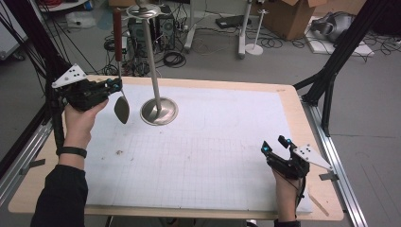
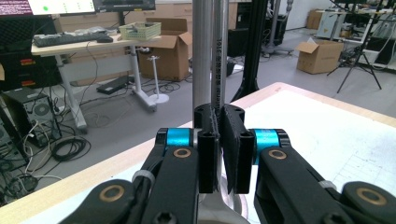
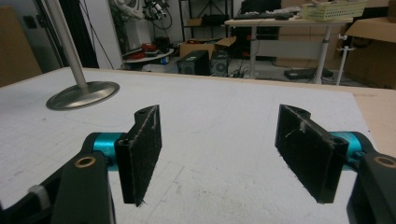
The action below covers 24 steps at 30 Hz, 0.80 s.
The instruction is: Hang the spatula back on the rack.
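A long spoon hangs upright, bowl (image 1: 122,109) down and red-brown handle (image 1: 117,33) up, over the white mat's far left. My left gripper (image 1: 113,86) is shut on its thin metal stem (image 2: 220,60); in the left gripper view (image 2: 219,149) the jaws are pressed together around it. Just right of the spoon stands a metal stand with a tall pole (image 1: 150,52) and a round base (image 1: 159,111). My right gripper (image 1: 274,145) rests low at the near right of the mat, open with nothing between its pads (image 3: 219,154).
A white gridded mat (image 1: 198,151) covers the wooden table (image 1: 302,118). The stand's base (image 3: 83,94) lies far left of the right gripper. Black frame legs (image 1: 331,71) rise at the table's right and left edges. Cables and boxes lie on the floor beyond.
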Each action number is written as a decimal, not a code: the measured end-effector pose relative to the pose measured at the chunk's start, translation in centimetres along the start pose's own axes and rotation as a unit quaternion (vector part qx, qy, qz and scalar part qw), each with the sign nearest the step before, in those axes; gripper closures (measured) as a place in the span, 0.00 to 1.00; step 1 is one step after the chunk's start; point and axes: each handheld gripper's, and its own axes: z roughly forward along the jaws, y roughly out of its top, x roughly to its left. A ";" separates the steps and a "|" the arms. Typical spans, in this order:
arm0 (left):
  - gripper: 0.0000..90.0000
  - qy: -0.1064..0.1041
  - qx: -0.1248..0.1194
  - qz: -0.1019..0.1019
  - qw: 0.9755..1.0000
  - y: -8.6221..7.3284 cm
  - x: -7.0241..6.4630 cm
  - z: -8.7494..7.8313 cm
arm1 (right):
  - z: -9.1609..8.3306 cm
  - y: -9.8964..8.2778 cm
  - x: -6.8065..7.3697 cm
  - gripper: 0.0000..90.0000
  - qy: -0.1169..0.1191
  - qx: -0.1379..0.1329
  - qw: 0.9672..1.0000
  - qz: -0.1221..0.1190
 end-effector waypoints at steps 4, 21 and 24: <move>0.94 -0.001 0.003 -0.001 1.000 0.0 0.2 0.1 | 0.0 0.0 0.0 0.34 -0.001 0.000 1.000 0.000; 0.94 -0.005 0.014 -0.005 1.000 0.0 0.2 1.4 | 0.1 -0.1 0.0 0.34 -0.001 0.001 1.000 -0.002; 0.94 -0.004 0.015 -0.005 1.000 0.0 0.2 1.7 | 0.0 -0.1 0.0 0.34 -0.001 0.002 1.000 -0.001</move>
